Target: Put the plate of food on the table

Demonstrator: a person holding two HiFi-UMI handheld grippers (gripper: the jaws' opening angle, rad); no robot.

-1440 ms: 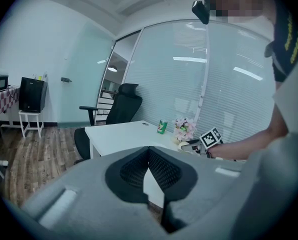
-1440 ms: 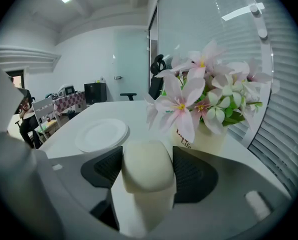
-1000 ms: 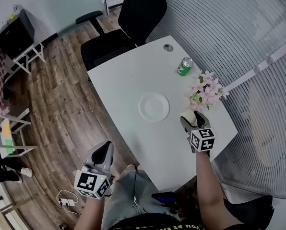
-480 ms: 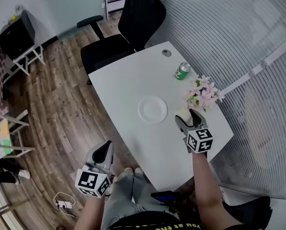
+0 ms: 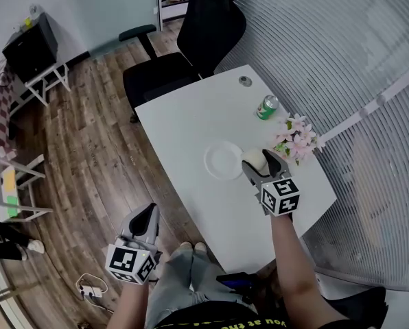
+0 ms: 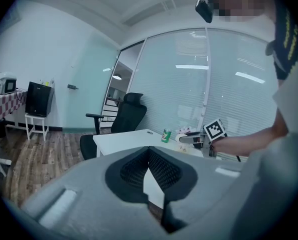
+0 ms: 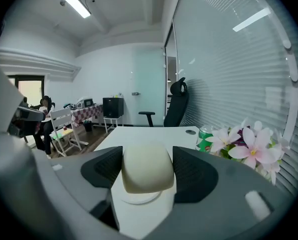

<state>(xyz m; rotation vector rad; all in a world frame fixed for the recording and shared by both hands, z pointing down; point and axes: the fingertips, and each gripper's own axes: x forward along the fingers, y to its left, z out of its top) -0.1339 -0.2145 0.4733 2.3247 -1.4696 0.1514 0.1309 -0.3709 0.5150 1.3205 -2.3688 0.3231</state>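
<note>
One pale bun sits clamped in the right hand-held gripper, just above the white plate at its right rim.

Your counter lies bare left of the plate — only the flowers and can crowd its right edge, near your right tongs.

White plate flat on white table; pale bun clamped in right tool, over plate's rim
</note>
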